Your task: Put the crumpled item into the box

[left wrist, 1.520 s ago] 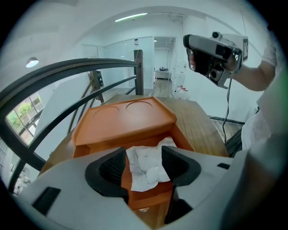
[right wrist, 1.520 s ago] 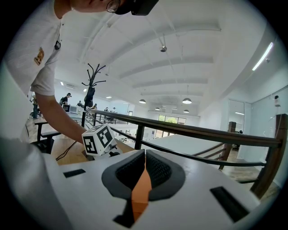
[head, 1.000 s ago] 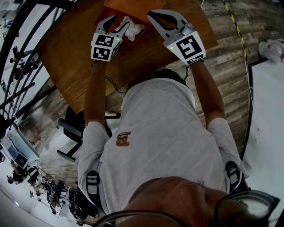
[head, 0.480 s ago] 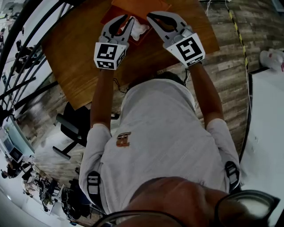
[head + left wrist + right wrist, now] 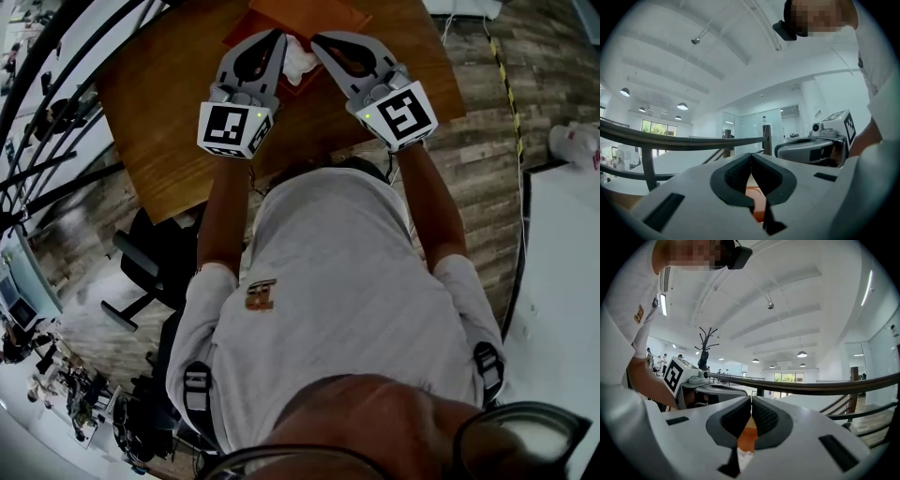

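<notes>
White crumpled item (image 5: 301, 58) lies in the orange box (image 5: 319, 14) on the tabletop (image 5: 159, 112) | left gripper (image 5: 277, 37) has lifted off it, fingers just clenched on nothing | right gripper (image 5: 319, 42) fingers clenched, empty | placement looks complete

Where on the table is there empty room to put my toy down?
The wide bare wood of the table left of the left gripper is free, and a smaller strip right of the right gripper. It is crowded at the far middle: the orange box, the white crumpled item and both grippers.
</notes>
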The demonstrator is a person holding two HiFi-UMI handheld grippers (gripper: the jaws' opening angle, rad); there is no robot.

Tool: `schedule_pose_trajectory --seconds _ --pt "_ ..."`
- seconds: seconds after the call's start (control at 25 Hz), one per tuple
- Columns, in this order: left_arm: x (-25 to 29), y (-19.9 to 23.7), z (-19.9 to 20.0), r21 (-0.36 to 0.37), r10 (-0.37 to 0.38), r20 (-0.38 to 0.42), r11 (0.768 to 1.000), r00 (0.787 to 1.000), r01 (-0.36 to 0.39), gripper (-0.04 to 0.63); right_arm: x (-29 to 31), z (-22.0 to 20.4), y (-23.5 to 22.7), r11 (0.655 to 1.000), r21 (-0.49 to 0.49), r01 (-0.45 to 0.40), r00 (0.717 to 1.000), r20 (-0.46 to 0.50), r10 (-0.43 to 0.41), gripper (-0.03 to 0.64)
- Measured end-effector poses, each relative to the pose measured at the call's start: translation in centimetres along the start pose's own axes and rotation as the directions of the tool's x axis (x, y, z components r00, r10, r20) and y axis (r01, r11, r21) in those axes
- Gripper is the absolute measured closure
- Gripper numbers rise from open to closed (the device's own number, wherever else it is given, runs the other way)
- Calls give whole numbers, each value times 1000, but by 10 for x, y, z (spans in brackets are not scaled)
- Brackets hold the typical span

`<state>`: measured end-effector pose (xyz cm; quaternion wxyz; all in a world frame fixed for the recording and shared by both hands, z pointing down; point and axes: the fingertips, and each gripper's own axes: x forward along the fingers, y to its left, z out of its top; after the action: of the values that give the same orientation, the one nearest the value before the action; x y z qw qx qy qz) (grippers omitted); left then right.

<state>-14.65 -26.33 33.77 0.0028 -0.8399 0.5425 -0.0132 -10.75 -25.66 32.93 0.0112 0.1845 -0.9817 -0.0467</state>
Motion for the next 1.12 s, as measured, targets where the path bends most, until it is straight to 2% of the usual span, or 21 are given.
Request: schedule_pose_trajectory --seconds 0.12,0.28,0.4,0.68,1.12 --pt "-8 -5 14 -6 9 40 1000 999 -8 574 -1 7 6 1000 16 -12 999 37 11 583" --pt "-17 -11 27 -8 17 76 1000 997 -16 575 -6 7 15 998 53 -21 1000 20 20 583" --pt "-24 -16 34 -6 18 94 1000 995 -17 575 -8 19 19 998 64 -22 997 81 17 583" --pt "-31 -23 42 -2 19 115 1000 993 -19 575 -14 22 22 996 91 -18 997 81 10 584" --pt "-34 -32 43 7 22 123 1000 992 -23 575 -23 23 24 997 80 -8 997 81 2 584"
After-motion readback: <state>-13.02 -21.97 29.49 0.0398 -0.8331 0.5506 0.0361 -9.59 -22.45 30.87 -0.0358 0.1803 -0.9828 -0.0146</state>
